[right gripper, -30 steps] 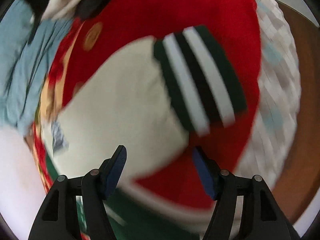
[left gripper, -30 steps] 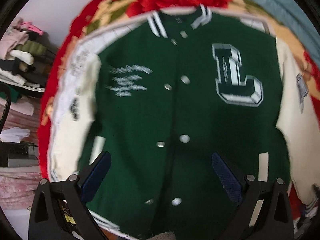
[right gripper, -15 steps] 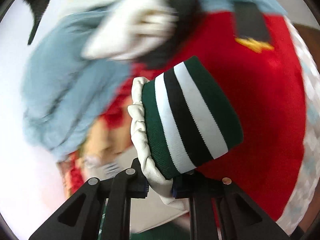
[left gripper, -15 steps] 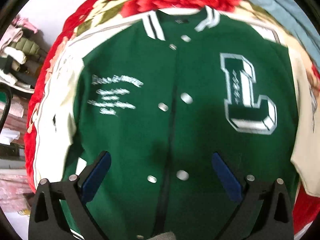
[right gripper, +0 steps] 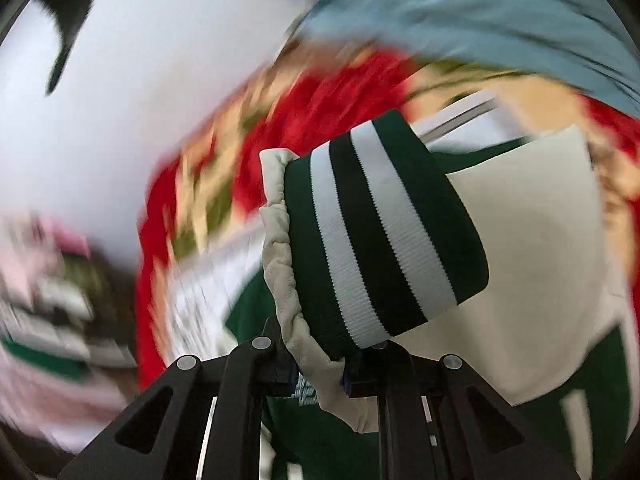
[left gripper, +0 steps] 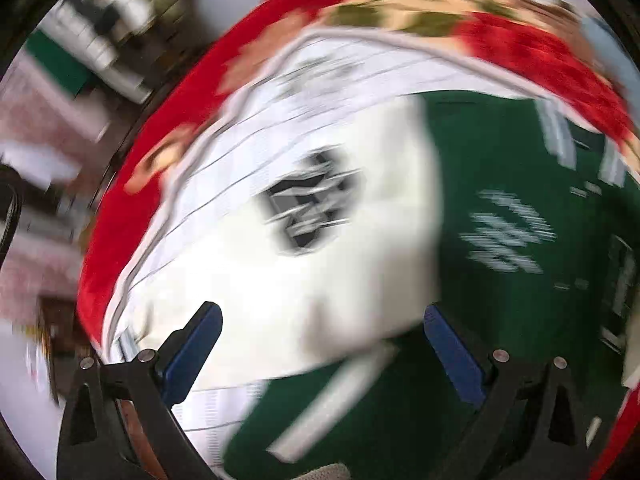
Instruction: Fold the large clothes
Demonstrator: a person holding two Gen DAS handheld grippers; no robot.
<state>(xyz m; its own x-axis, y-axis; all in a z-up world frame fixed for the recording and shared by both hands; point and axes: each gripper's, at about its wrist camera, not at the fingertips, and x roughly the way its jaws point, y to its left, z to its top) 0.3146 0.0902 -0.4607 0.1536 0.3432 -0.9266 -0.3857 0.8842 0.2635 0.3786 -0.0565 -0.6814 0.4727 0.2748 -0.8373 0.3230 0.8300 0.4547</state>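
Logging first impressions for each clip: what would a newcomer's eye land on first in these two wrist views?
In the right wrist view, the striped green, white and black knit cuff of a cream sleeve fills the centre, pinched in the right gripper. In the left wrist view, the open left gripper hovers above the other cream sleeve with its dark patch, beside the green varsity jacket body. A red floral blanket lies underneath.
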